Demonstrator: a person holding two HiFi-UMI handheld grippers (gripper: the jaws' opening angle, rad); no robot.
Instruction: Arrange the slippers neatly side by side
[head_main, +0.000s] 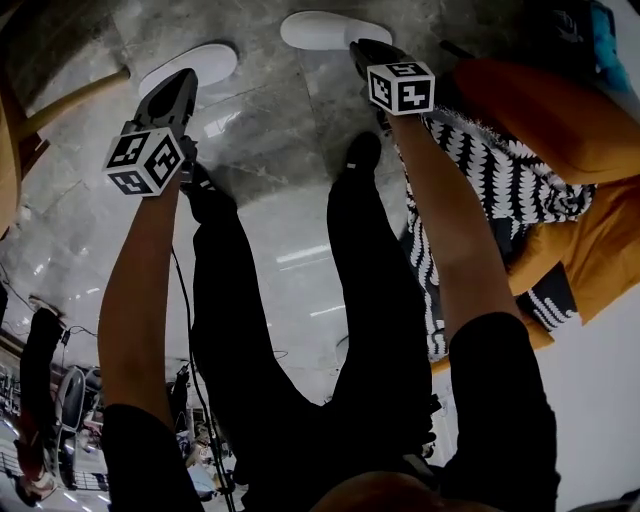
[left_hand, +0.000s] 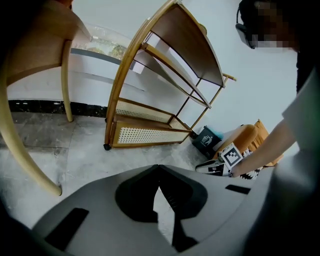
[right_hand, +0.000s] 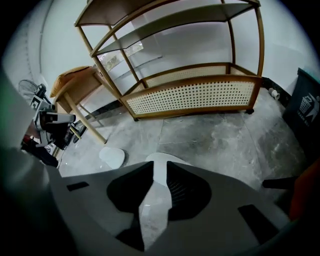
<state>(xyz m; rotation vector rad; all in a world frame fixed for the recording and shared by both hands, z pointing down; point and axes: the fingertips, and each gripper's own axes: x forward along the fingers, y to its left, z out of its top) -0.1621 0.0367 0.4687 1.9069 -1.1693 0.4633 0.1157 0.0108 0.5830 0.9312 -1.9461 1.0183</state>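
Note:
Two white slippers lie apart on the grey marble floor: the left slipper (head_main: 192, 66) is angled, and the right slipper (head_main: 325, 30) is farther up. My left gripper (head_main: 180, 88) hovers over the near end of the left slipper, its jaws shut with the tips together and nothing between them (left_hand: 159, 168). My right gripper (head_main: 362, 52) is at the right slipper's near right end. In the right gripper view its jaws (right_hand: 159, 167) stand slightly apart, open, with that slipper (right_hand: 161, 159) just beyond the tips. The other slipper (right_hand: 112, 157) lies to its left.
A wooden shelf rack with a cane panel (right_hand: 200, 95) stands against the wall ahead. A wooden chair leg (head_main: 70, 105) is at the left. An orange armchair (head_main: 560, 120) with a black-and-white throw (head_main: 480, 160) is at the right. The person's black-clad legs (head_main: 370, 280) stand mid-floor.

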